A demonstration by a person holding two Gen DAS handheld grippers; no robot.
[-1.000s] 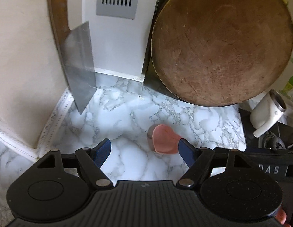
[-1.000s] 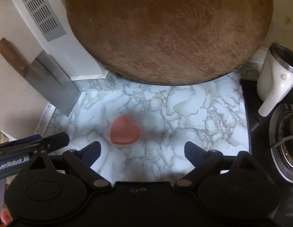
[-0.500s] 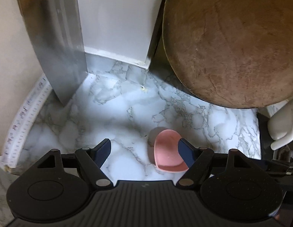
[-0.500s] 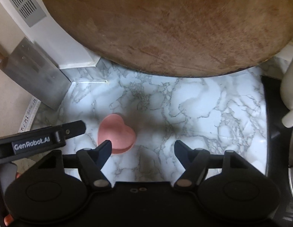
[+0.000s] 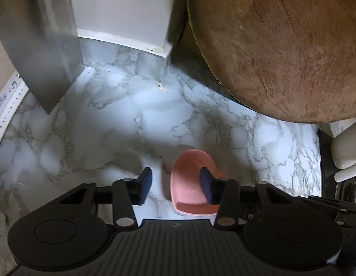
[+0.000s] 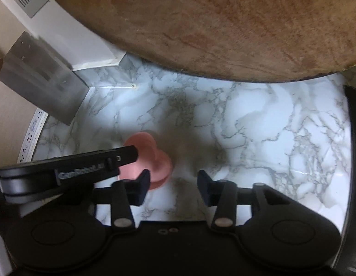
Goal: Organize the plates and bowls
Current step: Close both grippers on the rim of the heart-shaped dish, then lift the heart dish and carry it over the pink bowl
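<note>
A small pink heart-shaped dish (image 5: pixel 189 168) lies on the marble counter (image 5: pixel 132 119). My left gripper (image 5: pixel 175 181) hangs right over it with its jaws closing. Its right finger sits above the dish's hollow and its left finger stands off to the left of the rim, so neither pad presses. In the right wrist view the dish (image 6: pixel 152 158) lies at the lower left, partly under the left gripper's body (image 6: pixel 74 168). My right gripper (image 6: pixel 173 182) is also closing; its left finger overlaps the dish's right lobe and its right finger is over bare marble.
A big round wooden board (image 5: pixel 281 46) leans at the back right. A steel cleaver blade (image 5: pixel 40 46) leans against the left wall beside a white column (image 5: pixel 122 4). A white jug-like thing (image 5: pixel 345 149) and a black stove edge (image 6: pixel 354 138) are at the right.
Both grippers have sunk toward the counter and drawn in on the pink dish. Both pairs of jaws have narrowed a good deal. The dish has stayed where it lay.
</note>
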